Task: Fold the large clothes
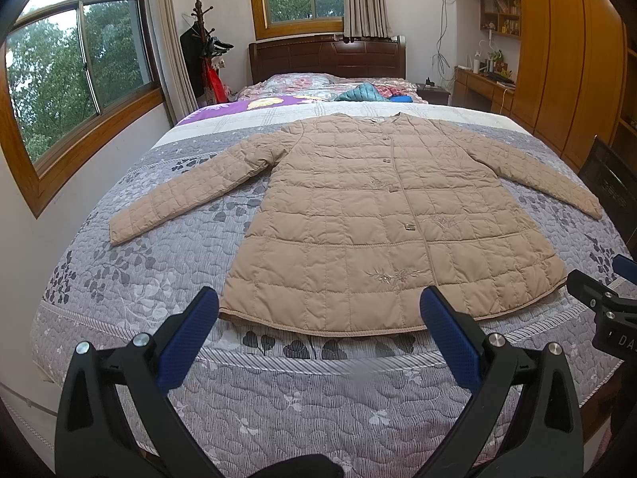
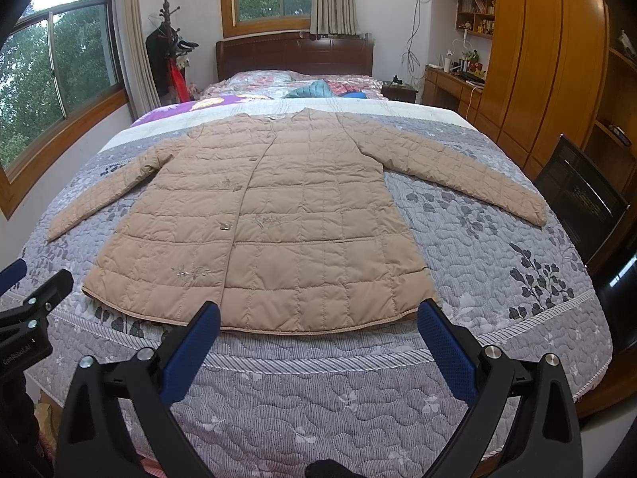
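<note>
A beige quilted jacket [image 1: 358,215] lies flat and buttoned on the bed, front up, both sleeves spread out to the sides, hem toward me. It also shows in the right wrist view [image 2: 270,215]. My left gripper [image 1: 318,318] is open and empty, held above the bed just short of the hem. My right gripper [image 2: 318,326] is open and empty, also just short of the hem, toward the jacket's right side. Each gripper shows at the edge of the other's view.
The bed has a grey leaf-pattern quilt [image 1: 278,398]. Folded clothes and pillows [image 1: 358,91] lie near the wooden headboard. A window wall is on the left. Wooden wardrobes [image 2: 549,59] and a black chair [image 2: 581,199] stand on the right.
</note>
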`<state>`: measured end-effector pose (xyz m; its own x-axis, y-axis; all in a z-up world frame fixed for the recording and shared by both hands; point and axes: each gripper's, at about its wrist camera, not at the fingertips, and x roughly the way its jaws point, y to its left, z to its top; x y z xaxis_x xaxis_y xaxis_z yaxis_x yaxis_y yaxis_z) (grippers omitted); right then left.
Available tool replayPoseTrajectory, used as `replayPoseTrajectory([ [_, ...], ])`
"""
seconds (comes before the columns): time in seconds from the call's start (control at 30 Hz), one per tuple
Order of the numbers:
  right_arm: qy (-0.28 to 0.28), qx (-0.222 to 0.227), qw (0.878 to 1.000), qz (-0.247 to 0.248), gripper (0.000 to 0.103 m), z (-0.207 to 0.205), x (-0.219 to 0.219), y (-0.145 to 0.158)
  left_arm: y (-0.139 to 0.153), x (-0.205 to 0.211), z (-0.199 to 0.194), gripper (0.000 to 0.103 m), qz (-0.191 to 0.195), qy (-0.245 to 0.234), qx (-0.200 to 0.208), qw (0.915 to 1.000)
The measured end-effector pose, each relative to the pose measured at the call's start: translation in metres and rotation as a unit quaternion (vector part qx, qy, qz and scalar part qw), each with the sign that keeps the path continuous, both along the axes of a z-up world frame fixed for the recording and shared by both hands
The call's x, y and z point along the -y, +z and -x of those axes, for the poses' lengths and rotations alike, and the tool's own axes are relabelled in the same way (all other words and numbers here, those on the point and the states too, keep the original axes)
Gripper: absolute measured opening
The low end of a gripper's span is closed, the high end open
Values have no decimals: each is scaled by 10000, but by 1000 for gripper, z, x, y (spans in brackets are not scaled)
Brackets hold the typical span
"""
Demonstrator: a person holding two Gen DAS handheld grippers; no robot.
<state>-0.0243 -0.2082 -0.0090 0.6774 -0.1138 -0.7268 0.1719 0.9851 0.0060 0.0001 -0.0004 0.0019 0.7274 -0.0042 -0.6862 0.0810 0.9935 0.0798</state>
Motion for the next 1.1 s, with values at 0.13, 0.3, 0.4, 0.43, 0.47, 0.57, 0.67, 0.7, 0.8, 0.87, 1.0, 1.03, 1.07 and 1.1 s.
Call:
replayPoseTrajectory([
  [0.13, 1, 0, 10000, -4, 99, 0, 0, 0, 0, 0, 0, 100, -3, -2, 0, 10000],
  [0.3, 11, -18, 10000, -25, 99, -2, -1, -1, -3, 2, 1, 100, -18, -26, -29, 10000],
  [0.4, 27, -34, 10000, -59, 99, -7, 0, -4, -9, 5, -5, 100, 6, -76, -76, 9999],
  [0.43, 34, -28, 10000, -76, 99, -9, 1, -5, -10, 6, -7, 100, 44, -119, -110, 9999],
  [0.47, 30, -18, 10000, -86, 99, -11, 3, -5, -11, 7, -10, 100, 90, -177, -159, 9997],
  [0.57, -50, 19, 10000, 57, 99, -21, 13, -7, -19, 10, -21, 100, 312, -469, -397, 9976],
  [0.67, -112, -122, 9998, 55, 99, -38, 35, -10, -31, 13, -39, 100, 475, -644, -712, 9942],
  [0.7, -128, -216, 9997, -33, 99, -46, 46, -12, -34, 14, -48, 100, 477, -671, -767, 9937],
  [0.8, -288, -330, 9984, -346, 99, -65, 87, -14, -42, 23, -80, 100, 372, -728, -944, 9922],
  [0.87, -504, -251, 9966, -606, 99, -76, 122, -13, -44, 34, -108, 99, 353, -827, -1092, 9899],
  [1.0, -1095, -70, 9881, -1076, 99, -102, 201, -18, -45, 69, -163, 99, 79, -1099, -977, 9891],
  [1.03, -1268, -24, 9848, -1183, 99, -108, 220, -20, -46, 83, -178, 100, -7, -1271, -901, 9878],
  [1.07, -1521, -68, 9801, -1271, 99, -118, 248, -25, -47, 93, -191, 100, -55, -1418, -893, 9858],
  [1.1, -1658, -120, 9776, -1292, 99, -124, 264, -27, -50, 109, -209, 100, -150, -1561, -919, 9833],
])
